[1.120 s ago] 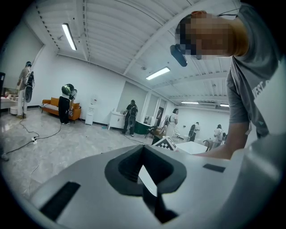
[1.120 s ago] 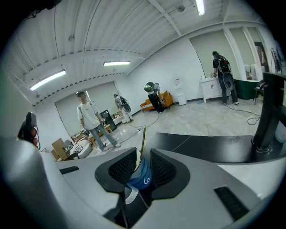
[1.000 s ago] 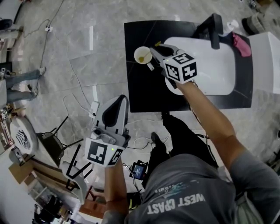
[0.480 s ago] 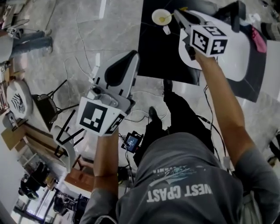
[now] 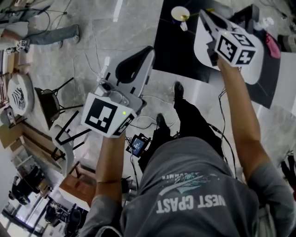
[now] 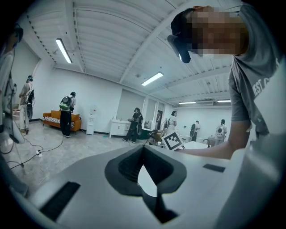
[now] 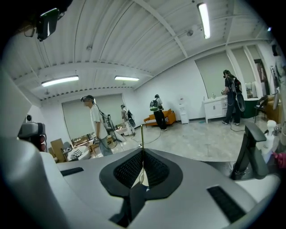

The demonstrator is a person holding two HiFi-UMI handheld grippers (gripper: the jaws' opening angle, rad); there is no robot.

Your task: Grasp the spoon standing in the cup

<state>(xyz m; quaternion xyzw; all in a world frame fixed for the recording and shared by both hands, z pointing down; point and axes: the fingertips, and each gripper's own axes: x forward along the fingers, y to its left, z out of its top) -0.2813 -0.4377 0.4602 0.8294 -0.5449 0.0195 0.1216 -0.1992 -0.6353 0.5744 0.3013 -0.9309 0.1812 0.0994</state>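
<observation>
We note the cup (image 5: 179, 12) at the far corner of the black surface (image 5: 171, 46), gold spoon (image 5: 184, 17) at its rim — right gripper (image 5: 202, 13) just beside. Left gripper (image 5: 149, 49) hangs over the grey floor (image 5: 69, 55), well apart.

head view steeply downward, gripper views near level

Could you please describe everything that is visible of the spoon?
The spoon is thin and gold-coloured, apparently metal. In the right gripper view its handle stands nearly upright, pinched between the shut tongs of the right gripper, its end poking above them. A pale part shows lower down between them. Whether its bowl is inside the cup cannot be told.
</observation>
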